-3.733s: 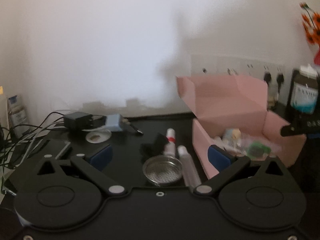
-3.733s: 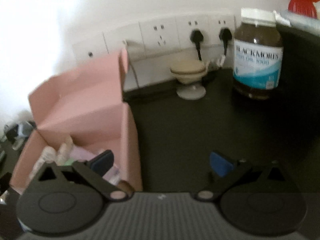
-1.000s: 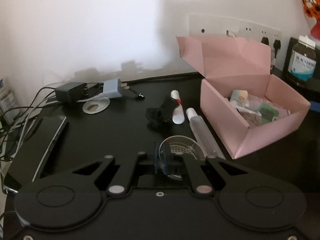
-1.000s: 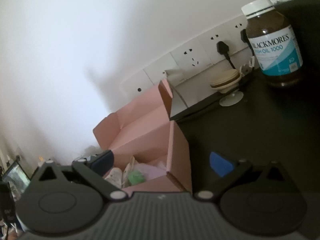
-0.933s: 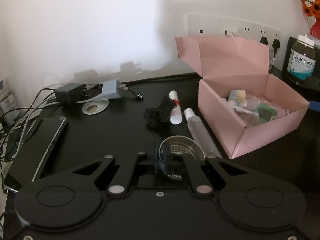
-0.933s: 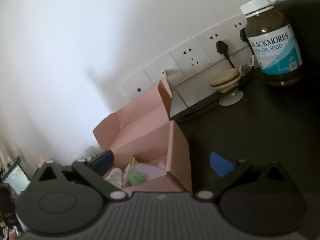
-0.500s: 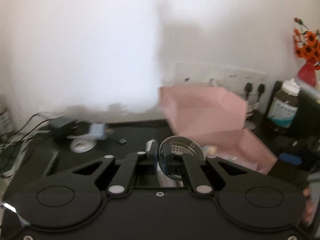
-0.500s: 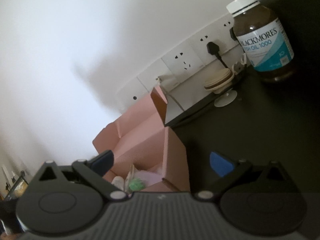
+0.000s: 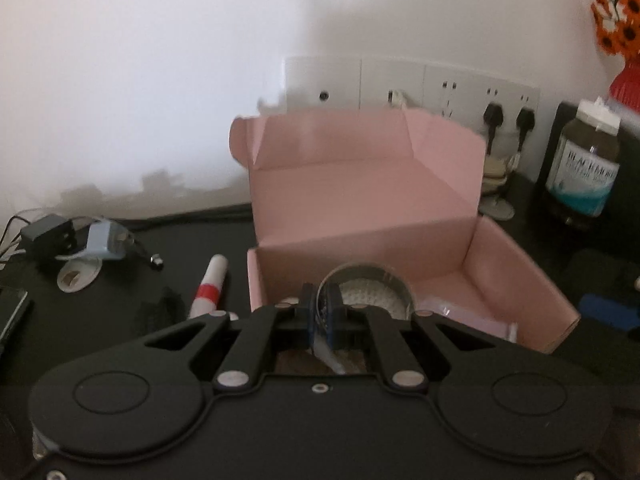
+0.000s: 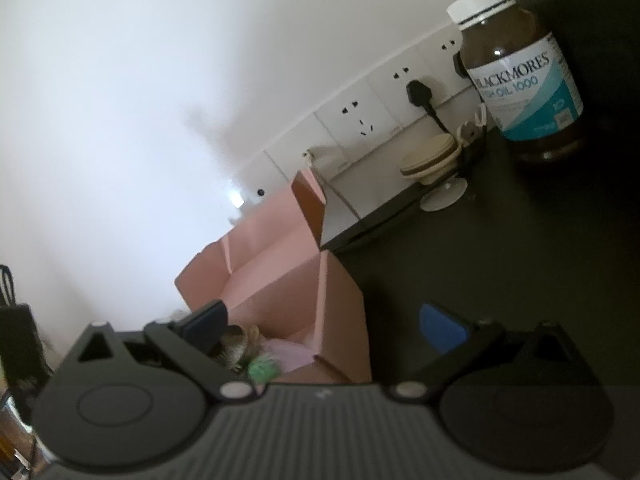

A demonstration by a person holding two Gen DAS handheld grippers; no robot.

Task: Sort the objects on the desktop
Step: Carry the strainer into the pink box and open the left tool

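My left gripper is shut on the rim of a round metal strainer and holds it over the open pink box, above the box's inside. The box also shows in the right wrist view, with small items inside, one green. My right gripper is open and empty, tilted, just right of the box's near corner above the dark desk. A white tube with a red band lies on the desk left of the box.
A brown Blackmores bottle stands right of the box. Wall sockets with plugs sit behind it. A black charger, a blue adapter, cables and a black cloth lie at the left. Orange flowers in a red vase stand far right.
My left gripper closed on the strainer, lifted it off the desk and carried it right to above the pink box. The right gripper tilted and stayed open beside the box.
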